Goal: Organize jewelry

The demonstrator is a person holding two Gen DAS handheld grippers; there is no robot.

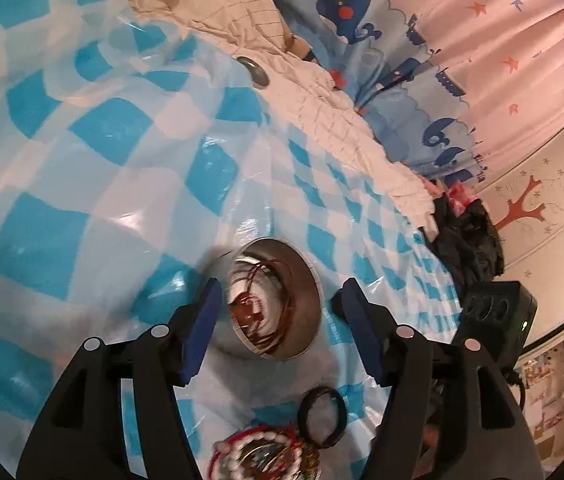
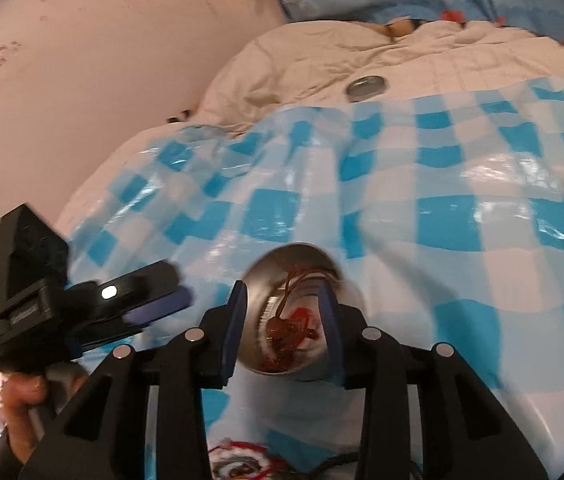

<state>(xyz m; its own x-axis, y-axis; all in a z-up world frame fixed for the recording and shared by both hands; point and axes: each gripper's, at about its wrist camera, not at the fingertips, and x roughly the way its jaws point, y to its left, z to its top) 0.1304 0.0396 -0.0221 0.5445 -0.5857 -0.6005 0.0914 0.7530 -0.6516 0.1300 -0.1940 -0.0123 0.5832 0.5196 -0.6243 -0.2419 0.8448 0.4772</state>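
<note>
A round metal tin point(image 1: 306, 304) lies on the blue-and-white checked sheet point(image 1: 81, 160), with a red cord necklace point(image 1: 253, 308) inside it. My left gripper point(image 1: 279, 320) is open, its jaws on either side of the tin, not touching it. In the right wrist view the same tin point(image 2: 265, 284) holds the red necklace point(image 2: 290, 330). My right gripper point(image 2: 284, 320) is open just above the tin's mouth and holds nothing. A pile of red and white bead bracelets point(image 1: 265, 456) and a black ring bracelet point(image 1: 324, 416) lie in front of the tin.
The tin's metal lid point(image 1: 255, 70) lies on the cream quilt point(image 1: 322, 112) at the far side; it also shows in the right wrist view point(image 2: 366, 87). A black box point(image 1: 494, 320) and dark cloth point(image 1: 470, 240) sit at the right. The left gripper point(image 2: 81, 312) shows at left.
</note>
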